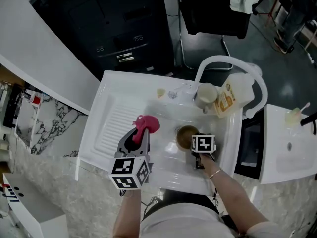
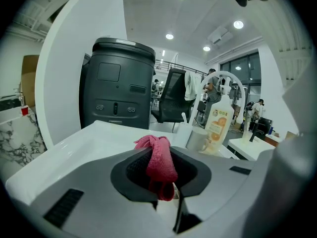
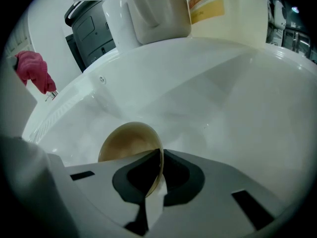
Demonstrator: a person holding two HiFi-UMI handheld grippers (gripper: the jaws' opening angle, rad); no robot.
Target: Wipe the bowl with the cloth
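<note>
A small tan bowl [image 1: 186, 137] hangs low inside the white sink basin [image 1: 224, 133], tilted on its side. My right gripper [image 1: 198, 155] is shut on the bowl's rim [image 3: 159, 158], pointing steeply down. A bunched pink cloth [image 1: 145, 124] sticks out of my left gripper [image 1: 139, 136], which is shut on it above the ribbed drainboard [image 1: 111, 125]. In the left gripper view the cloth [image 2: 159, 161] fills the gap between the jaws. From the right gripper view the cloth [image 3: 33, 72] shows at the far left, apart from the bowl [image 3: 127, 143].
A white mug [image 1: 206, 95] and a soap bottle with an orange label [image 1: 231, 95] stand on the sink's back ledge under the curved white tap [image 1: 223, 60]. A black cabinet [image 1: 121, 38] and an office chair [image 1: 212, 14] lie behind. A second white counter [image 1: 290, 148] is at right.
</note>
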